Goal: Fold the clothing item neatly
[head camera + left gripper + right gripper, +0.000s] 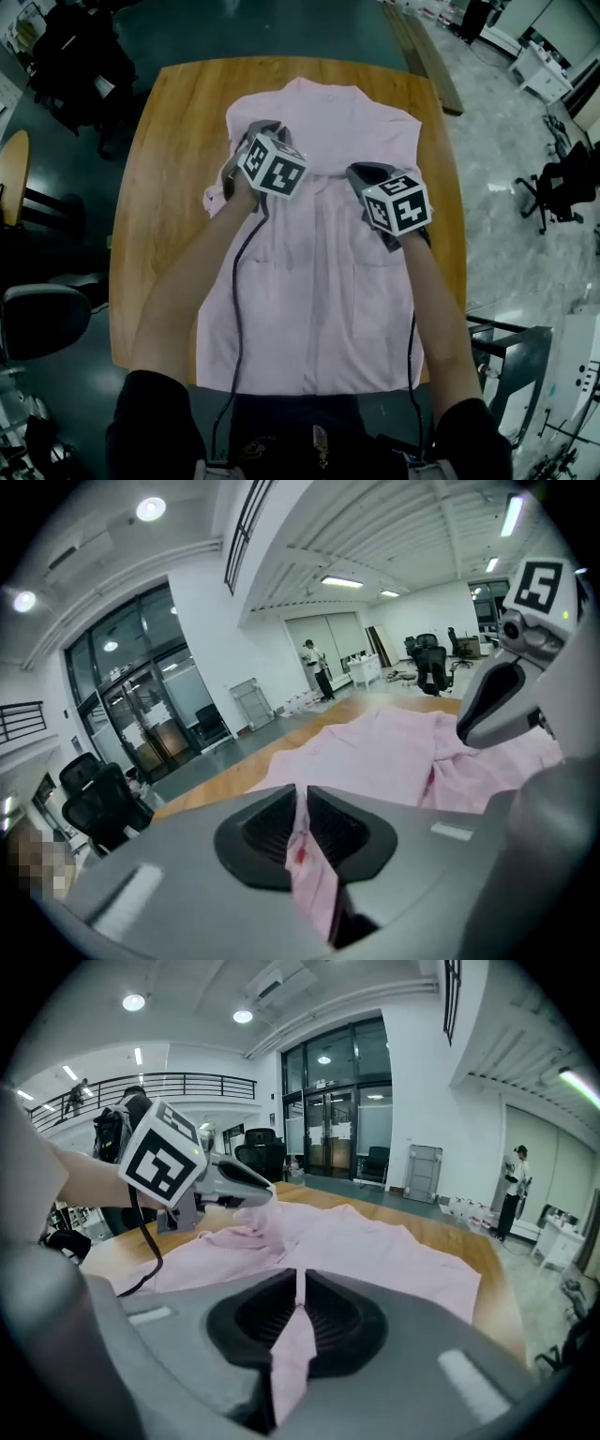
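2 grips on pink shirt (319,281), spread over wooden table (155,206): left gripper (302,808) clamped on fabric twd table's far-left, right gripper (299,1290) clamped on fabric nr table centre.

Pink shirt (319,281) spread on wooden table (150,187), collar at far side. Left gripper (255,131) at bunched fabric near shoulder; right gripper (364,174) over chest.
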`<act>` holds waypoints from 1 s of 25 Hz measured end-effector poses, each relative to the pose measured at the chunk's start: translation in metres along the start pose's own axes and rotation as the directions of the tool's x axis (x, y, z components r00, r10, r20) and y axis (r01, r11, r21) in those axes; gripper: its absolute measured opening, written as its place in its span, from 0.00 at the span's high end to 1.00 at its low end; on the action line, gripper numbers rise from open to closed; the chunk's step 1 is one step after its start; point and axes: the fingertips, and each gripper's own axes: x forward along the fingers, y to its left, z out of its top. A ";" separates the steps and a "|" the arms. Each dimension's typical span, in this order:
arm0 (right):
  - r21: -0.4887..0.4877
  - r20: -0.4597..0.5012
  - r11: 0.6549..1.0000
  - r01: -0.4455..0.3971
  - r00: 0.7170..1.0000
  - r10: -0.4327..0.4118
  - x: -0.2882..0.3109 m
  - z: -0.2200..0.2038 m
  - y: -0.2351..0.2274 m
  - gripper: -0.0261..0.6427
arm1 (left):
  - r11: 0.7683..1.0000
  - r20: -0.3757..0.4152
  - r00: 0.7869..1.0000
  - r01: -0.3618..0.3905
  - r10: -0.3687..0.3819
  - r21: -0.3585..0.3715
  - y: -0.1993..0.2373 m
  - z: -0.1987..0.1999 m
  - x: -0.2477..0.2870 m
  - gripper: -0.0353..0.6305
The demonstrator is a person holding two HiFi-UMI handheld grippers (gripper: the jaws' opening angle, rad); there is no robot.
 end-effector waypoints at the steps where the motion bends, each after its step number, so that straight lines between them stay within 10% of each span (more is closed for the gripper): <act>1: 0.006 -0.004 1.000 0.005 1.000 -0.005 -0.002 -0.006 -0.004 0.92 | 1.000 -0.015 1.000 0.026 -0.026 0.018 -0.014 -0.003 0.008 0.88; 13: 0.040 -0.031 0.999 0.015 0.999 -0.014 0.013 -0.030 -0.008 0.92 | 0.919 0.016 0.926 0.372 -0.377 0.133 -0.116 -0.021 0.033 0.66; 25: -0.217 -0.064 0.970 -0.110 0.993 0.098 0.115 0.044 0.067 0.80 | 0.960 0.048 0.959 0.280 -0.279 -0.020 0.026 -0.065 -0.003 0.81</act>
